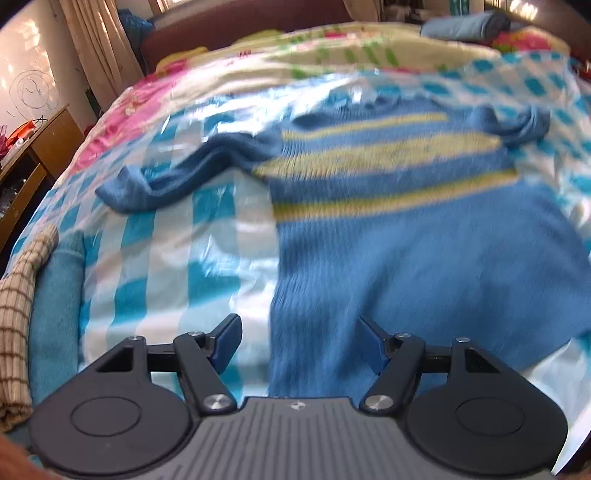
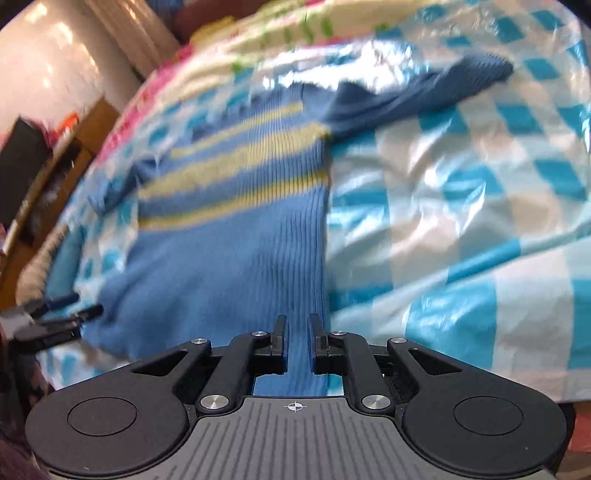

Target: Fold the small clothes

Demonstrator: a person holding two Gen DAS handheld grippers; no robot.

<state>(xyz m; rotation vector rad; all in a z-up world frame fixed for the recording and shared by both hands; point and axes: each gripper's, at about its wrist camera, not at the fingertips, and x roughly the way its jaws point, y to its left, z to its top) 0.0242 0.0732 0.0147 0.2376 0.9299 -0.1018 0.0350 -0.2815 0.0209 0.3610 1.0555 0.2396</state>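
Observation:
A small blue knit sweater [image 1: 406, 229] with yellow stripes lies spread flat on a blue-and-white checked sheet [image 1: 177, 266], sleeves out to both sides. My left gripper [image 1: 297, 332] is open and empty, hovering over the sweater's left hem edge. In the right wrist view the sweater [image 2: 229, 251] lies ahead, and my right gripper [image 2: 297, 332] stands over its right hem edge, jaws a narrow gap apart with blue fabric showing between them; whether they pinch it is unclear. The left gripper [image 2: 74, 304] shows at the far left, open.
A teal towel [image 1: 55, 295] and a tan checked cloth [image 1: 18, 302] lie at the bed's left edge. A floral blanket [image 1: 258, 62] and a rolled blue cloth [image 1: 465, 26] lie at the far end. A wooden desk [image 1: 33, 155] stands to the left.

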